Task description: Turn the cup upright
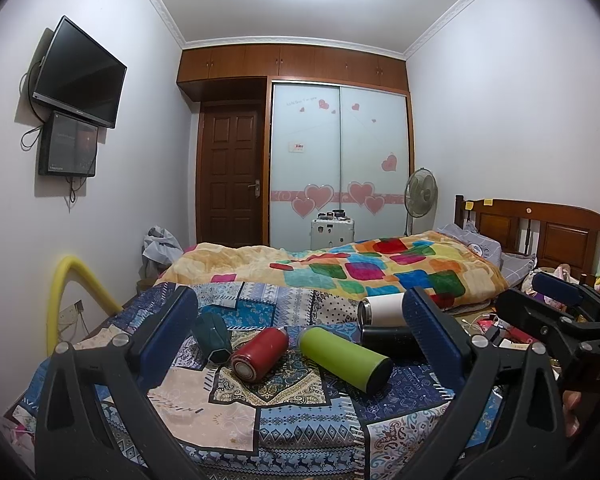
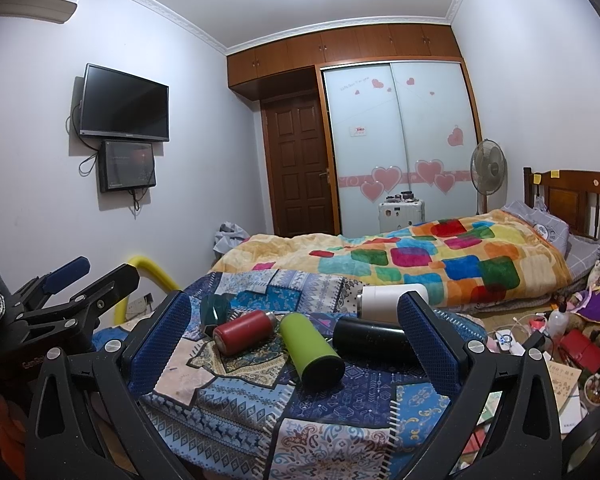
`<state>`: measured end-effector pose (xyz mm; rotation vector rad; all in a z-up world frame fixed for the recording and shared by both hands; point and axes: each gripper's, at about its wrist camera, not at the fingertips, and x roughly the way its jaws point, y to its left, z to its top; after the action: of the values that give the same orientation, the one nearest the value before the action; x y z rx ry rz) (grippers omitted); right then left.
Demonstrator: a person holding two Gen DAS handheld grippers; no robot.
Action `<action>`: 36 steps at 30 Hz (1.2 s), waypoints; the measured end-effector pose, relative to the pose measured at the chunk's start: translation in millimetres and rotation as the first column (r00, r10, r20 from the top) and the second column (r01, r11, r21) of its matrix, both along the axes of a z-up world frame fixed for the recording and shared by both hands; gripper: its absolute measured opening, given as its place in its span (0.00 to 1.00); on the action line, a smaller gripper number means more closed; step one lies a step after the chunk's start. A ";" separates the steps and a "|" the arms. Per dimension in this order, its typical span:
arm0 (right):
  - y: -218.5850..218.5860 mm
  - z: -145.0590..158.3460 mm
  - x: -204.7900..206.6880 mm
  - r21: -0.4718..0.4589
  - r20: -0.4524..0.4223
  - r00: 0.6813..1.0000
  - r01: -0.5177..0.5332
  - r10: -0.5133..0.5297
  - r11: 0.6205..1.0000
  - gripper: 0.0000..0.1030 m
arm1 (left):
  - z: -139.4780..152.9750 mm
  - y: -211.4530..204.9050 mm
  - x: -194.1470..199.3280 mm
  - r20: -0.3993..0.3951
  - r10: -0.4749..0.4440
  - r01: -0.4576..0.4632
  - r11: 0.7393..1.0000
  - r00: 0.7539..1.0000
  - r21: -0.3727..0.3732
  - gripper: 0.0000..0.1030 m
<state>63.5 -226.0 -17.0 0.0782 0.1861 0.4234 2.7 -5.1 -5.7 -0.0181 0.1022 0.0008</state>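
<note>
Several cups lie on their sides on a patchwork cloth [image 1: 300, 432] [image 2: 332, 408]: a dark green one [image 1: 213, 330] [image 2: 214, 309], a red one [image 1: 260, 354] [image 2: 244, 331], a lime green one [image 1: 344, 358] [image 2: 310, 354], a black one [image 1: 388, 340] [image 2: 370, 338] and a white one [image 1: 382, 309] [image 2: 392, 300]. My left gripper [image 1: 300, 344] is open and empty, held back from the cups. My right gripper [image 2: 296, 344] is open and empty, also short of them. Each gripper shows at the edge of the other's view [image 1: 556, 308] [image 2: 76, 280].
A bed with a colourful checked blanket [image 1: 380, 268] [image 2: 420, 256] lies behind the cloth. A yellow foam tube [image 1: 66, 292] [image 2: 152, 272] stands at the left. Clutter covers the floor at the right [image 2: 560, 340]. A fan [image 1: 420, 196] and wardrobe stand at the back.
</note>
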 end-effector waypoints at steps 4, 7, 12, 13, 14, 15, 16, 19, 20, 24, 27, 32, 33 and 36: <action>0.6 -0.5 -1.0 0.000 -0.002 1.000 0.000 0.000 1.000 1.00 | -1.2 -0.7 2.1 -0.003 -0.003 0.003 1.000 1.000 -0.006 1.00; 4.5 -2.4 -3.0 -0.002 -0.001 1.000 -0.003 0.003 1.000 1.00 | -1.6 -1.2 2.4 -0.005 -0.006 0.006 1.000 1.000 -0.006 1.00; 5.3 -2.8 -2.6 -0.002 -0.003 1.000 -0.004 0.004 1.000 1.00 | -1.8 1.3 3.2 -0.005 -0.004 0.004 1.000 1.000 -0.006 1.00; 5.2 -2.6 -2.7 -0.003 -0.004 1.000 -0.003 0.003 1.000 1.00 | -1.8 1.2 3.3 -0.006 -0.004 0.004 1.000 1.000 -0.006 1.00; 6.0 -3.1 -2.9 -0.003 -0.004 1.000 -0.003 0.003 1.000 1.00 | -2.0 1.0 3.4 -0.006 -0.005 0.005 1.000 1.000 -0.007 1.00; 6.5 -3.9 -3.2 -0.003 -0.005 1.000 -0.003 0.003 1.000 1.00 | -2.2 0.9 3.5 -0.007 -0.004 0.004 1.000 1.000 -0.007 1.00; 7.2 -4.4 -3.4 -0.003 -0.005 1.000 -0.005 0.005 1.000 1.00 | -2.4 0.8 3.6 -0.007 -0.004 0.004 1.000 1.000 -0.008 1.00; 8.1 -4.6 -3.9 -0.003 -0.006 1.000 -0.005 0.005 1.000 1.00 | -2.5 1.3 3.1 -0.006 -0.003 0.003 1.000 1.000 -0.006 1.00; 7.5 -4.2 -3.4 -0.003 -0.006 1.000 -0.005 0.005 1.000 1.00 | -2.8 1.7 3.3 -0.005 -0.002 0.002 1.000 1.000 -0.007 1.00; 9.2 -4.7 -3.9 -0.004 -0.006 1.000 -0.007 0.007 1.000 1.00 | -3.3 1.9 3.8 -0.006 0.001 -0.001 1.000 1.000 -0.007 1.00; 9.9 -4.2 -3.6 -0.005 -0.005 1.000 -0.009 0.009 1.000 1.00 | -4.2 2.0 4.5 -0.006 0.002 -0.002 1.000 1.000 -0.008 1.00; 9.9 -3.4 -3.0 -0.005 -0.006 1.000 -0.010 0.010 1.000 1.00 | -4.7 2.7 5.4 -0.006 0.004 -0.004 1.000 1.000 -0.008 1.00; 9.5 -2.8 -1.6 -0.006 -0.008 1.000 -0.011 0.011 1.000 1.00 | -5.0 2.6 5.4 -0.006 0.004 -0.005 1.000 1.000 -0.009 1.00; 10.1 -2.1 -1.5 -0.010 -0.009 1.000 -0.012 0.012 1.000 1.00 | -4.9 2.5 5.6 -0.006 0.005 -0.005 1.000 1.000 -0.009 1.00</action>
<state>62.0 -215.8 -19.1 0.0687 0.1977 0.4343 8.3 -2.6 -10.6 -0.0270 0.1084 0.0054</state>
